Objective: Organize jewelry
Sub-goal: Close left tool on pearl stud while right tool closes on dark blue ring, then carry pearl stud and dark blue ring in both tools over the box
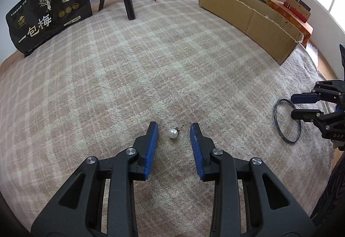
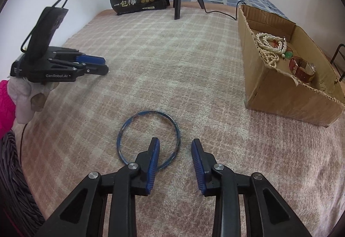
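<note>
A: What sits nearest the left gripper (image 1: 174, 127)?
B: A round white pearl stud (image 1: 174, 133), post behind it, lying on the blanket (image 1: 151, 64) between its spread, empty jaws.
A: And the right gripper (image 2: 175, 143)?
B: Parted too, gripping nothing; its left finger lies over a thin blue bangle (image 2: 148, 139), flat on the blanket.
A: Farther off?
B: A box (image 2: 286, 94) holding pearl strands (image 2: 269, 47) and a red-strapped watch (image 2: 303, 69).

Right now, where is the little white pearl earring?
The pearl earring lies on the plaid blanket in the left wrist view, between the open fingers of the left gripper, untouched. The blue bangle lies off to its right.
</note>
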`<state>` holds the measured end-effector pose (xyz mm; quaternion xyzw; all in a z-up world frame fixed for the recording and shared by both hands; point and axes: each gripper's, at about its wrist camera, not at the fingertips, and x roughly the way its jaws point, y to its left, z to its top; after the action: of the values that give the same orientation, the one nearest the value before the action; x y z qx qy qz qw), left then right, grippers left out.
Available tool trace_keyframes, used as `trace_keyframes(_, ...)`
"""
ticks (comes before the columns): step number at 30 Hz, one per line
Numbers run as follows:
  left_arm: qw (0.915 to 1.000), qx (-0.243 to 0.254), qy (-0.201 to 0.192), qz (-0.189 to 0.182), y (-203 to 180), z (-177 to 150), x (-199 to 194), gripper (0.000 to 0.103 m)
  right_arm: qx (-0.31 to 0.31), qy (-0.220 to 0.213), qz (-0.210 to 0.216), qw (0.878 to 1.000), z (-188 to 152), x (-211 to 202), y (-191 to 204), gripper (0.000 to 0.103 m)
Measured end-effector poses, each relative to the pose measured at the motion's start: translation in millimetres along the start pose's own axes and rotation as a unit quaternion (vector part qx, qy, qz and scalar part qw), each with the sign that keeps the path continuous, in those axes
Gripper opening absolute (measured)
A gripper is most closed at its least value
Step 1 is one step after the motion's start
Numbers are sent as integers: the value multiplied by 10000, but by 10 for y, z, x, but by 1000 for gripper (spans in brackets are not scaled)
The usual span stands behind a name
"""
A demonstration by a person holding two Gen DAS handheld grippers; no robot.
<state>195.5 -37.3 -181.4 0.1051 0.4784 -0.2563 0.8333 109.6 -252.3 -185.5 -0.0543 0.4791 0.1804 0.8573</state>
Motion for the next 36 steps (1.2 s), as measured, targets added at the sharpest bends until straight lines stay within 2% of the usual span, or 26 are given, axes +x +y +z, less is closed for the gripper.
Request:
trace_keyframes(5,10000,66,23,7,-34,-18,5,25,-240,57,-233,9994,20,81,89,27)
trace_keyframes(12,9999,163,39,-1,-81,-29,7,14,-478,65,-336,9983,38,84,163,12)
trace_keyframes(17,9998,187,36,33,-110,-35,5,7,-583,55,-390,9975,47,88,194,6)
trace_keyframes(23,9998,165,2,63,-120,-35,-25,7,-628,-11,-431,9971,65,54,225,2)
trace_keyframes(36,9996,86,-268,96,-146,40,-275,7,-808,-393,-610,9941,155,-196,344,1)
